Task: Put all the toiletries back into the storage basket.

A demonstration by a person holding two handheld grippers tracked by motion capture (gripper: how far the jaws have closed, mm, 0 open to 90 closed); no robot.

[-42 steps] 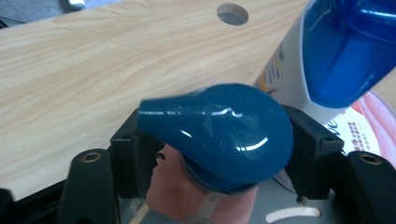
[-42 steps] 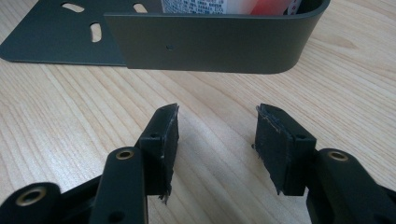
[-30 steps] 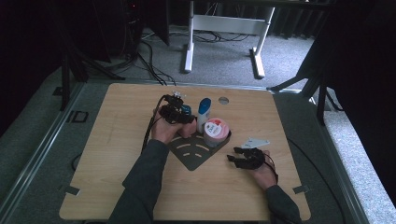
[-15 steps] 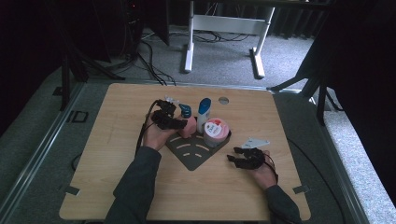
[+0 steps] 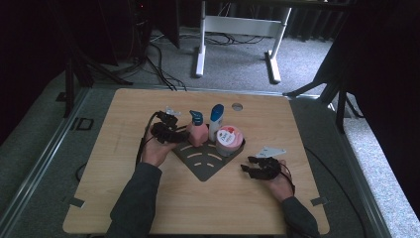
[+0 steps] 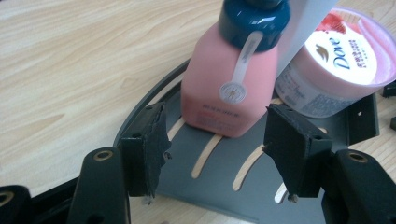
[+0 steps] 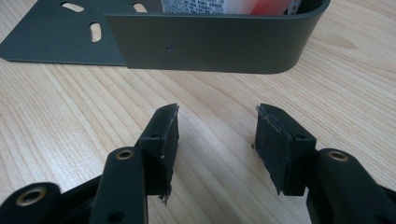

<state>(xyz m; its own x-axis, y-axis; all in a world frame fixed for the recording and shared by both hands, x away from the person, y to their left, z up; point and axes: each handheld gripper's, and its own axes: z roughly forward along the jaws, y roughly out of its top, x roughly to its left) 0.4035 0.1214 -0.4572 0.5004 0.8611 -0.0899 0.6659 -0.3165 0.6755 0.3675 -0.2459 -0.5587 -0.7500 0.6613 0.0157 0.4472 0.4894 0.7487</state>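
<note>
Black left hand-held gripper [image 5: 179, 134] has slid left since a second ago, now just left of the pink bottle [image 5: 197, 132]; jaws apart but just been closing, bottle ahead of them, not between, untouched. Left forearm angles up from the bottom edge, gripper pointing right at the bottle. Bottle stands upright on the grey slotted tray [image 5: 203, 161], beside the Dove jar [image 5: 230, 140]. Right hand-held gripper [image 5: 253, 167] unmoved on the bench [image 5: 99, 168], jaws apart, empty.
</note>
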